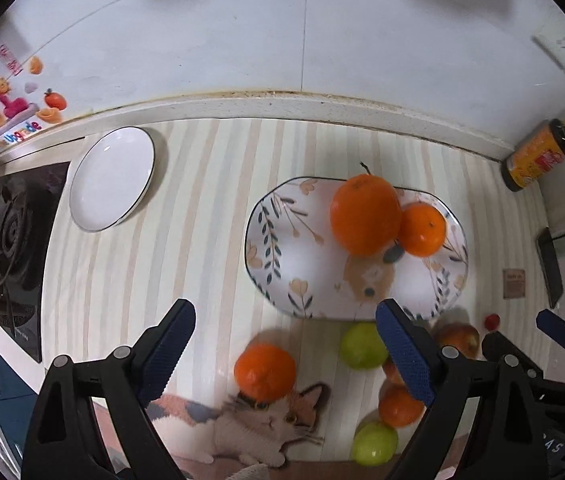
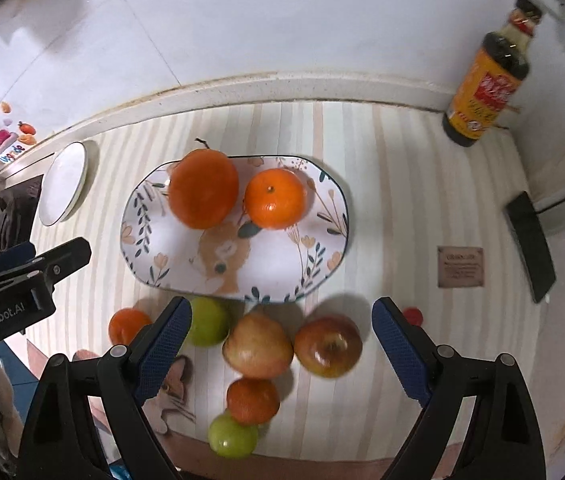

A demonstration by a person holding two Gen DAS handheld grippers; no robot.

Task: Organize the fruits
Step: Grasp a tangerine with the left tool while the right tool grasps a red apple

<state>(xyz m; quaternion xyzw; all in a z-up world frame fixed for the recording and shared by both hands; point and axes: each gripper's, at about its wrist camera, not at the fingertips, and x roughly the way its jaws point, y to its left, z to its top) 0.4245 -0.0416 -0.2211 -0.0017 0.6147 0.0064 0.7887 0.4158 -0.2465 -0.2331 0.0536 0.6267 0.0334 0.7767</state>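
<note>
A floral plate (image 1: 282, 276) (image 2: 278, 276) holds a big orange (image 1: 364, 214) (image 2: 202, 188) and a small orange (image 1: 422, 228) (image 2: 276, 198). In front of it on the mat lie loose fruit: an orange (image 1: 264, 372) (image 2: 126, 324), a green apple (image 1: 362, 346) (image 2: 208, 322), two red-yellow apples (image 2: 258, 346) (image 2: 328, 346), another orange (image 2: 252, 400) and a second green apple (image 2: 232, 438). My left gripper (image 1: 286, 352) is open and empty above the loose orange. My right gripper (image 2: 282, 350) is open and empty over the apples.
An empty white plate (image 1: 112, 178) (image 2: 62, 184) sits at the back left beside a black stove (image 1: 10, 240). A sauce bottle (image 2: 486, 80) stands at the back right by the wall. A small red cap (image 2: 412, 316) lies right of the apples.
</note>
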